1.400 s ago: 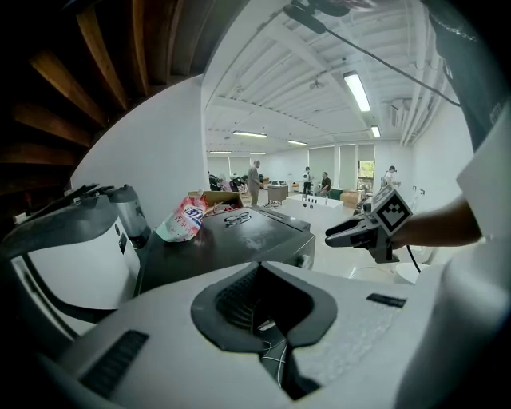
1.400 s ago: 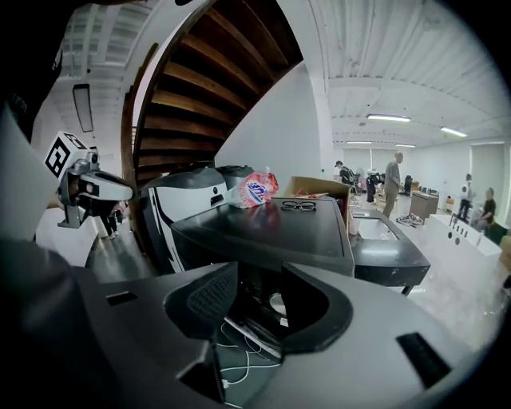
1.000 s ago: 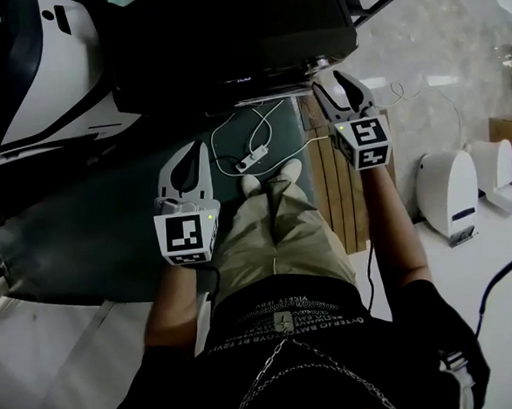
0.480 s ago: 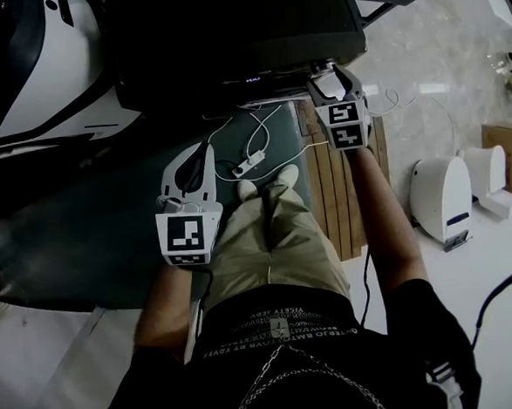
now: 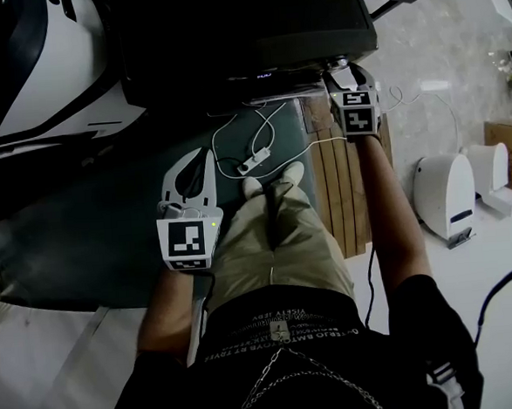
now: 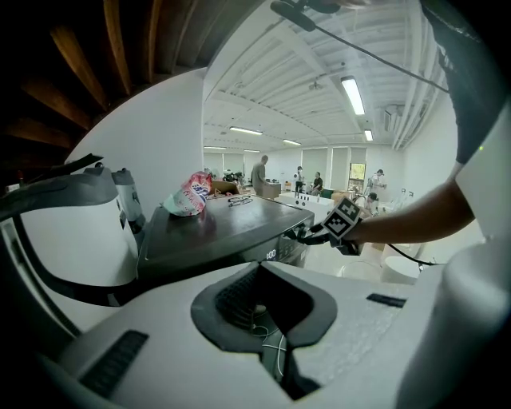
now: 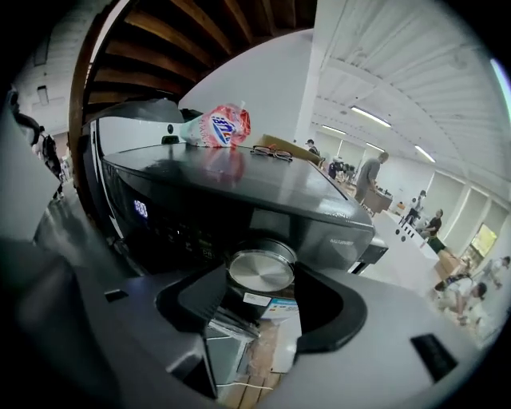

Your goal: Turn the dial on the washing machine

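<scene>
Around the dial (image 7: pixel 261 270) the right gripper (image 7: pixel 260 289) holds its jaws apart, contact unclear; left gripper (image 6: pixel 265 307) gapes empty.

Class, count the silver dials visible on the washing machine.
1. The dial sits on the washing machine, between the tips of the open right claw. Others may be hidden.

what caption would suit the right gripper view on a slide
Right gripper, jaws apart, framing the silver dial on the dark washing machine.
</scene>
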Action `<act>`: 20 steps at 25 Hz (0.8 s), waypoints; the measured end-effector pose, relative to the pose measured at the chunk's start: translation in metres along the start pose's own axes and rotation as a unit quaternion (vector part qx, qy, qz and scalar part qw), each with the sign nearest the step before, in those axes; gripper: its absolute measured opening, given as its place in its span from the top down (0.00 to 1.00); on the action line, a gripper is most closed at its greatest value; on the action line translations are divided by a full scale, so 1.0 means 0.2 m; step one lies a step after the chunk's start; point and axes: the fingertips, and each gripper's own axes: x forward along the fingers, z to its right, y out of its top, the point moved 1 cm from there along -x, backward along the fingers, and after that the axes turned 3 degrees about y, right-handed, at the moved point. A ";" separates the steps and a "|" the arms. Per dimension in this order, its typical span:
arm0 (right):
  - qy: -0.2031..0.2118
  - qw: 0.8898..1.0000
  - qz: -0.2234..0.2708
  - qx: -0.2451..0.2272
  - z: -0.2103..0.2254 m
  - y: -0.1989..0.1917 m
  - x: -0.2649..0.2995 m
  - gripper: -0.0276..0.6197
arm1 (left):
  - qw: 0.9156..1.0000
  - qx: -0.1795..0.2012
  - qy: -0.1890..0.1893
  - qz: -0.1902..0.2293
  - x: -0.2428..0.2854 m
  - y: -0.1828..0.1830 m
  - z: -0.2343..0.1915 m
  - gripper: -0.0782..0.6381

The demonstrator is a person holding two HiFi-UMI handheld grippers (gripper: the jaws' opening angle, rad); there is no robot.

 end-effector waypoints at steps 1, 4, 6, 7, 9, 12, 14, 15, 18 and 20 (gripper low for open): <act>0.007 1.000 -0.003 0.007 0.00 -0.01 0.01 0.57 | 1.000 -0.001 0.001 0.000 0.00 -0.01 -0.01 0.88; 0.010 1.000 -0.007 -0.004 0.00 -0.01 0.00 0.55 | 1.000 -0.001 0.001 0.002 -0.01 0.00 -0.02 0.88; 0.001 1.000 0.006 -0.026 -0.02 0.03 -0.04 0.55 | 1.000 -0.001 0.001 0.005 -0.01 0.01 -0.02 0.88; 0.001 0.999 0.012 -0.037 -0.04 0.04 -0.05 0.55 | 1.000 0.000 0.000 0.006 -0.01 0.01 -0.02 0.88; 0.004 0.999 0.013 -0.048 -0.06 0.05 -0.05 0.52 | 1.000 0.003 -0.001 0.006 -0.01 0.02 -0.01 0.88; 0.008 0.999 0.000 -0.032 -0.04 0.02 -0.03 0.52 | 1.000 0.007 -0.005 0.007 -0.01 0.04 0.02 0.88; 0.015 1.000 -0.003 -0.017 -0.02 0.00 -0.02 0.52 | 1.000 0.009 -0.008 0.008 -0.01 0.05 0.04 0.88; 0.018 1.000 -0.006 -0.014 -0.02 -0.01 -0.02 0.52 | 1.000 0.010 -0.009 0.008 -0.01 0.05 0.05 0.88; 0.035 0.999 -0.016 -0.006 -0.02 -0.04 0.00 0.49 | 1.000 0.012 -0.011 0.007 -0.01 0.05 0.06 0.88; 0.036 0.999 -0.011 -0.014 -0.02 -0.01 -0.03 0.49 | 1.000 0.012 -0.010 0.008 -0.01 0.05 0.06 0.88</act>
